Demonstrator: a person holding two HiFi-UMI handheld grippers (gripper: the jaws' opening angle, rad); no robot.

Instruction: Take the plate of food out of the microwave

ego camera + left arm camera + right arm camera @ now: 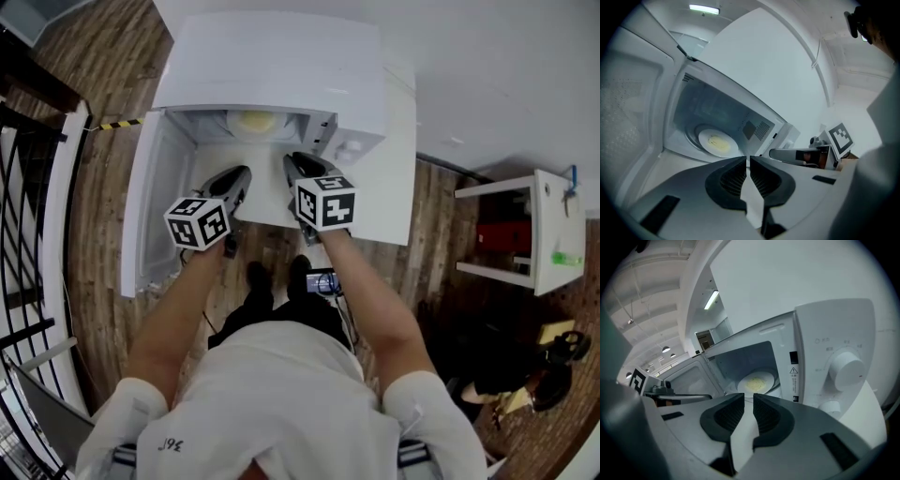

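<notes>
Head view, looking steeply down: a person in a white shirt (281, 403) reaches both bare forearms forward over a wood floor (441, 225), a gripper in each hand. A marker cube (199, 223) tops the left gripper (236, 178) and a second cube (325, 202) tops the right gripper (300, 165). The two tools lie side by side over a white table (398, 202), near each other but apart. Both point into the open mouth of a white microwave (272, 66), whose door (155, 206) hangs wide at the left.

Just past the two tips sits the plate (251, 122), on the floor of the oven, roughly midway between the grippers. Neither gripper touches it.

Left gripper view: the dark jaws stand a thin slit apart with nothing between them, only bare table showing through. The plate, with its pale yellow food (719, 143), lies ahead and up-left of the jaws, inside the oven.

Right gripper view: these jaws are parted a little wider, also empty. The plate lies almost straight ahead, just above the jaw tips in the picture, deep in the oven. A round knob (846, 371) sits on the oven's front panel to the right.
</notes>
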